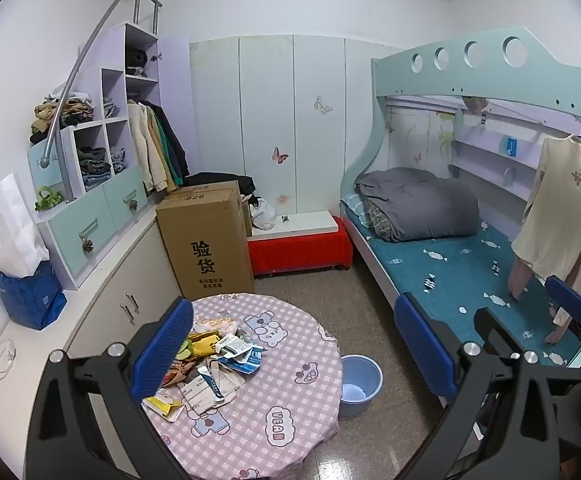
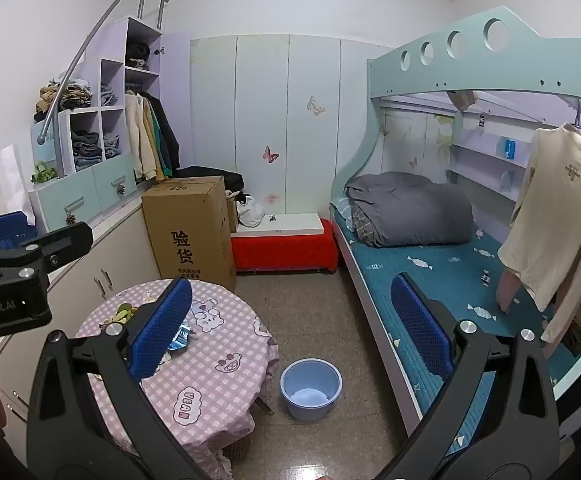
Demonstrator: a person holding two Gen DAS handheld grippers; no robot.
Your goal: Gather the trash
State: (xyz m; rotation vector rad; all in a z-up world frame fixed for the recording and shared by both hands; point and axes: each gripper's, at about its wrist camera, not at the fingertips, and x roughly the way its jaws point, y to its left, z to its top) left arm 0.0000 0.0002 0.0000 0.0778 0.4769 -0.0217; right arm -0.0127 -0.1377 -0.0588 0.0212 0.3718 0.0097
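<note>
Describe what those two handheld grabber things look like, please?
Each is a black plastic frame with silver bolts, ending in two long fingers faced with textured blue pads. The left gripper and right gripper look alike; white lettering marks the left one's side.

Trash [image 1: 210,364]: crumpled wrappers, torn packets and paper scraps, heaped loosely near the left edge of the round surface [image 1: 290,412]. Blue bucket [image 1: 360,384]: upright on the floor, just beside the surface's right edge.

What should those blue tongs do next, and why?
Probably lower the left tongs onto the wrapper pile on the table and take one piece. Both tongs stand open and empty above it, and the blue bucket waits on the floor beside the table.
</note>
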